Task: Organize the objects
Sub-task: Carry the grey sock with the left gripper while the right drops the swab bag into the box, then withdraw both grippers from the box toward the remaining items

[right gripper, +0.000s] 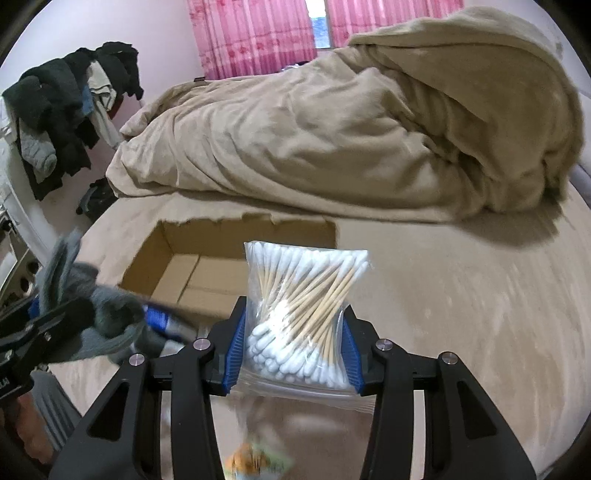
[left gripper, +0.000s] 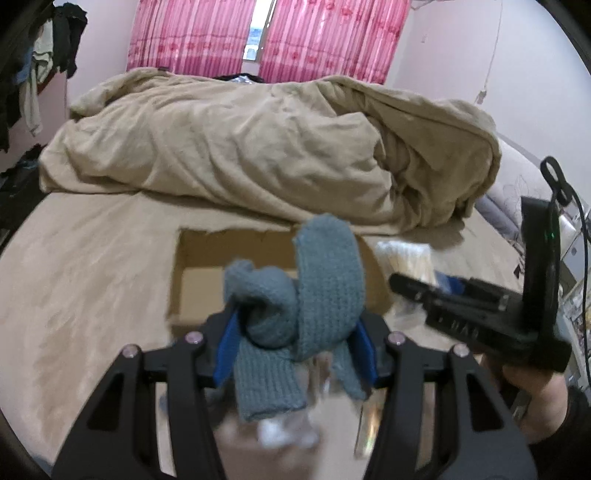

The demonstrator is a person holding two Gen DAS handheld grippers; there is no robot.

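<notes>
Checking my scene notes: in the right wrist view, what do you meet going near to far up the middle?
Right tool → bag of cotton swabs → cardboard box → beige duvet → pink curtains.

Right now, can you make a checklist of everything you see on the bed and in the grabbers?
Surface: beige bed sheet, smooth.
Job's things: open cardboard box on the bed, nothing seen inside; grey knit sock; bag of cotton swabs.
Clutter: rumpled beige duvet; blurred items under the grippers, cannot tell what.
Grippers: left gripper shut on the sock; right gripper shut on the bag.
Cables: black cable at the right gripper.
Surroundings: pink curtains; hanging clothes.
</notes>
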